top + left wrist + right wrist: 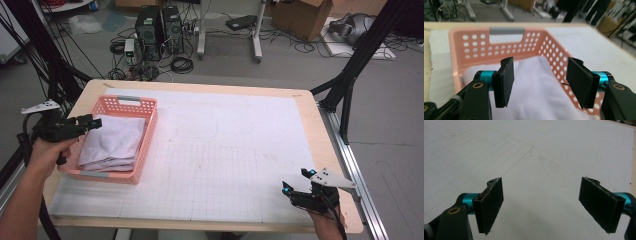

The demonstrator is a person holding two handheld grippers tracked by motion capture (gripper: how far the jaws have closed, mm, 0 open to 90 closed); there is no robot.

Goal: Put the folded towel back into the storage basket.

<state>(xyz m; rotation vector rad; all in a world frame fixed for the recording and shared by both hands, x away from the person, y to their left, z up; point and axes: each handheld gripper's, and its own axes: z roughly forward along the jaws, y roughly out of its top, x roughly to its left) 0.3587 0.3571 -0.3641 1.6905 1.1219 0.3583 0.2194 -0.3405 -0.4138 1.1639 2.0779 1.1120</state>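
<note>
A pink plastic basket (121,103) with a grey handle stands at the table's left side, with a folded white cloth (112,140) lying inside it. My left gripper (93,122) hovers at the basket's left rim, pointing right over the cloth. In the left gripper view its jaws (540,75) stand open above the cloth (536,95), and the pads grip nothing; the basket's far wall (506,46) is beyond them. My right gripper (296,181) rests near the table's front right corner. Its jaws (541,197) are wide open over the bare white mat (536,152).
A white gridded mat (225,150) covers most of the wooden table (320,130). Beyond the far edge lie cables, computer towers (160,30) and cardboard boxes (300,17) on the floor. Black frame struts (350,75) rise at the right.
</note>
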